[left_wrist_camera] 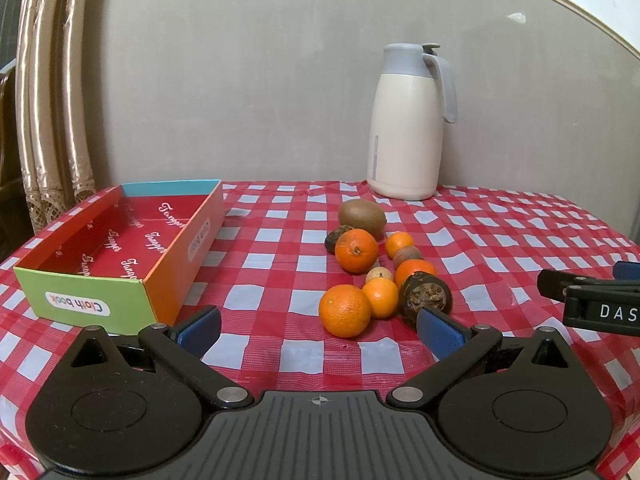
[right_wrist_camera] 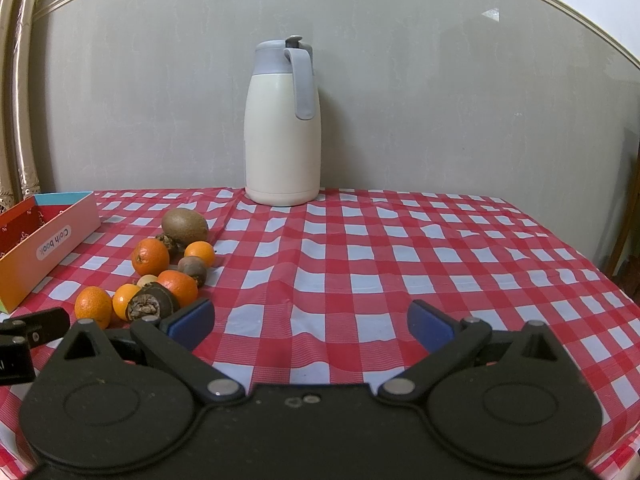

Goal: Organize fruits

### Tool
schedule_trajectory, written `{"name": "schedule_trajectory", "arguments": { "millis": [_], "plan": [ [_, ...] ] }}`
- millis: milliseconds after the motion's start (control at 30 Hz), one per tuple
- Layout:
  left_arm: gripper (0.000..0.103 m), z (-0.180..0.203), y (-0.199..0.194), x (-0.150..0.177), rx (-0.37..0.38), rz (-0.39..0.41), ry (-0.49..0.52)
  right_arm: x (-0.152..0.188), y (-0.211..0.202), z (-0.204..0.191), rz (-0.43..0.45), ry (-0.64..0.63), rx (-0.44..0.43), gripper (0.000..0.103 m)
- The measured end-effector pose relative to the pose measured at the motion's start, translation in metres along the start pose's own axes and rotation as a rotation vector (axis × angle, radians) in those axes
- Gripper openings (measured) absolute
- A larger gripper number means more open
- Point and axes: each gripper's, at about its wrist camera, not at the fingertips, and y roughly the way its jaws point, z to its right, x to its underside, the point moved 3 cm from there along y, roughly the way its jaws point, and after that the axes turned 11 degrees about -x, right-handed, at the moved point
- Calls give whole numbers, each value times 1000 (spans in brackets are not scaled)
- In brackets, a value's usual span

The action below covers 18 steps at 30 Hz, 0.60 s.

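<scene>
**Fruit clustered mid-frame, both grippers spread wide and empty**

Left gripper agape above checked cloth, holding nothing; right gripper likewise. Fruit pile centre frame, kiwi rearmost, nearest orange between the left fingers' line. Box at left, empty. Jug behind, upper right.

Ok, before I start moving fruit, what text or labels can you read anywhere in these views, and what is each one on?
"Cloth book": white label on the green end of the box, upside down; again on its orange long side.
"Tamper" (uncertain): white cursive repeated across the box's red inside.
"DAS": white letters on the right hand-held gripper, cut off by the frame edge.
Thermos jug: no readable text.
</scene>
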Motion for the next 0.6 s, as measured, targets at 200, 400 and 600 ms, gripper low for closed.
{"name": "schedule_trajectory", "arguments": {
  "millis": [200,400,600],
  "plan": [
    [103,-1,-1,-1,0,1,0,0,0,0,0,0,-1,103],
    [103,-2,-1,-1,1,4,0,0,-1,0,0,0,0,103],
    [103,-1,-1,-1,1,4,2,0,-1,0,1,1,-1,103]
  ]
}}
